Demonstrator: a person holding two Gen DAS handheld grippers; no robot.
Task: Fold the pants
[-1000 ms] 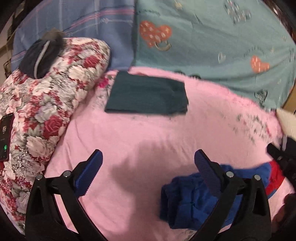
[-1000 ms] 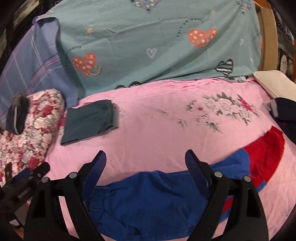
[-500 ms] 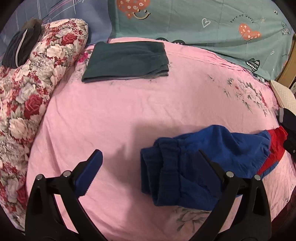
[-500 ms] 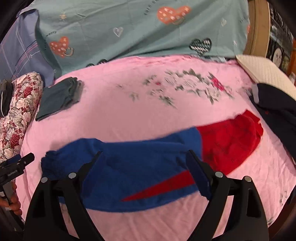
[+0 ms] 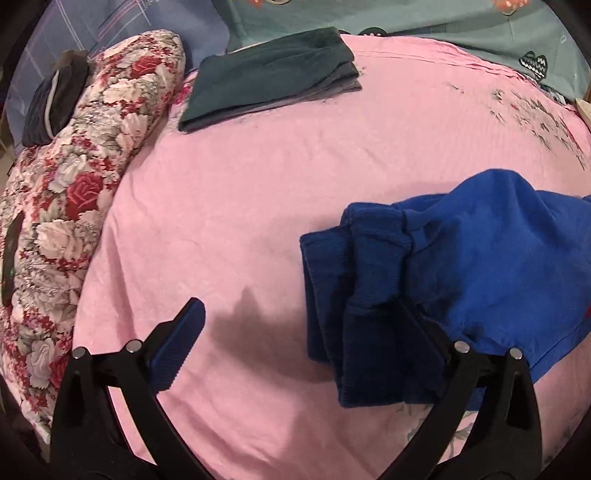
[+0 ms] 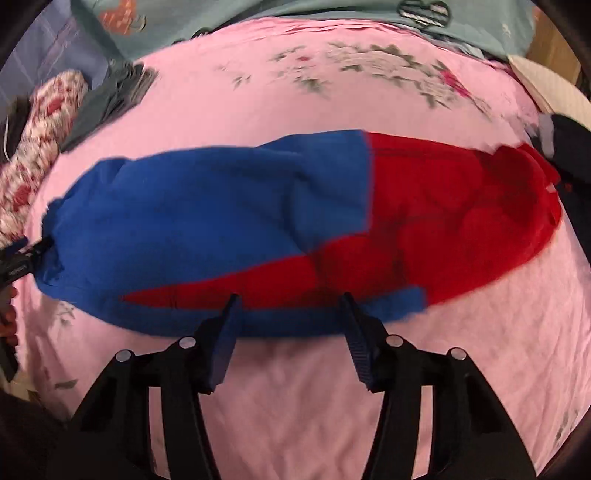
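Observation:
Blue and red pants [image 6: 258,229] lie stretched across the pink bed sheet [image 6: 332,103], blue end left, red end right. In the left wrist view the bunched blue end [image 5: 461,266] lies at the right. My left gripper [image 5: 299,332] is open; its right finger is hidden against the blue fabric, its left finger [image 5: 177,343] is over bare sheet. My right gripper [image 6: 291,325] is open, its fingertips at the pants' near edge, holding nothing. The left gripper also shows at the far left of the right wrist view [image 6: 22,254].
Dark green folded pants [image 5: 269,77] lie at the back of the bed. A floral quilt roll [image 5: 74,177] with a dark bag [image 5: 55,99] runs along the left. A teal heart-print cloth [image 6: 258,14] hangs behind. Dark clothing [image 6: 569,147] lies at the right.
Both grippers moved closer to the pants, which now fill more of both views. The right gripper's jaws stand narrower than before. The pants lie more spread out.

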